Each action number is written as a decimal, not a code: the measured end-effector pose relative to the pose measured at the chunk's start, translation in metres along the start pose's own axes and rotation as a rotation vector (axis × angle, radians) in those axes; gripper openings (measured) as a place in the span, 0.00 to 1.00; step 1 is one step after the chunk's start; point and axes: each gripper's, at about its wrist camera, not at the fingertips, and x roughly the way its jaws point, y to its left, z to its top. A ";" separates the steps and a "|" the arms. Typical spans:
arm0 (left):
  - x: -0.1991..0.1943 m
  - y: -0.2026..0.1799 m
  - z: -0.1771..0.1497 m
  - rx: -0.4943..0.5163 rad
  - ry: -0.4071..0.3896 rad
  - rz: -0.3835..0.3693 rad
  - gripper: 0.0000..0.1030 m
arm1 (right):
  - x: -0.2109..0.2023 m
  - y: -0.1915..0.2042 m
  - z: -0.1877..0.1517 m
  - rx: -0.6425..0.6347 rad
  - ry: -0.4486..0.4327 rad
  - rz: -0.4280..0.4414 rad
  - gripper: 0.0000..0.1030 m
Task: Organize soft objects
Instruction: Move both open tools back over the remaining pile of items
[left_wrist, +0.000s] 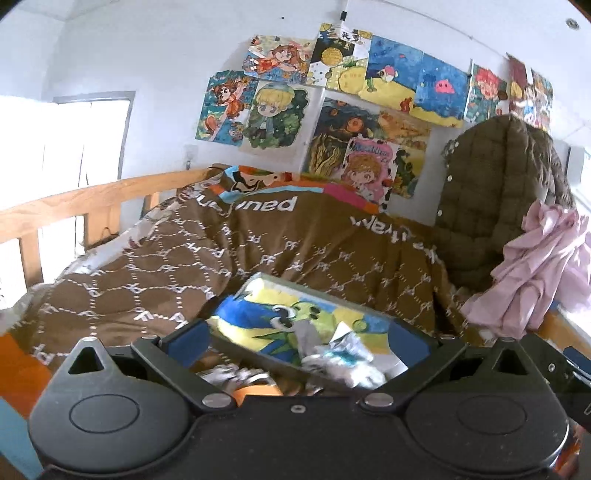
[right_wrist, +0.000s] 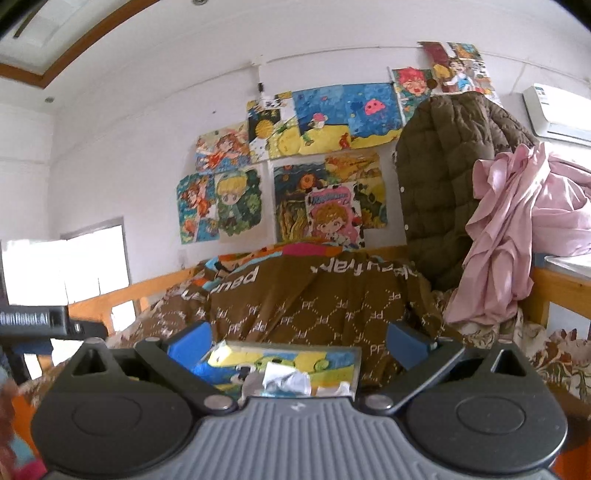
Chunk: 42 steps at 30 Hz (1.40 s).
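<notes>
Only the right wrist view takes in the wall air conditioner (right_wrist: 557, 114) at upper right, a wood-trimmed ceiling panel and the black body of the other tool at its left edge; the left wrist view alone shows the headboard rail (left_wrist: 99, 195) at length beside the bright window.

Nearest, the left gripper (left_wrist: 295, 341) stands with its blue-padded fingers (left_wrist: 186, 341) spread wide, holding nothing, and the right gripper (right_wrist: 297, 345) is likewise released, its fingers (right_wrist: 190, 347) apart and bare. Between each pair lies a flat rectangular cartoon-printed cushion (left_wrist: 295, 325) in yellow, blue and green, with crumpled white and grey scraps on its near part. In the left view its long axis runs from upper left to lower right, tilted; in the right view it (right_wrist: 280, 363) lies nearly level, left to right. It rests on the brown quilt (left_wrist: 221, 258), near the bed's foot edge, touching neither gripper that I can tell.

The quilt is soft, rumpled, stitched in a white diamond lattice with "PF" letters. Beyond it, at the bed's right side, a quilted olive puffer jacket (right_wrist: 443, 177) with snap buttons hangs upright, and a thin, creased pink garment (right_wrist: 517, 229) drapes over the wooden frame. Farthest, bright hand-coloured drawings (left_wrist: 332, 110) cover the white wall.
</notes>
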 end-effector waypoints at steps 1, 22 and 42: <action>-0.004 0.004 -0.002 0.004 -0.004 0.005 0.99 | -0.005 0.003 -0.007 -0.017 0.005 0.001 1.00; 0.021 0.052 -0.097 0.265 0.257 -0.139 0.99 | 0.010 0.061 -0.095 -0.299 0.400 0.009 1.00; 0.057 0.031 -0.145 0.458 0.408 -0.318 0.90 | 0.065 0.045 -0.122 -0.337 0.610 0.016 1.00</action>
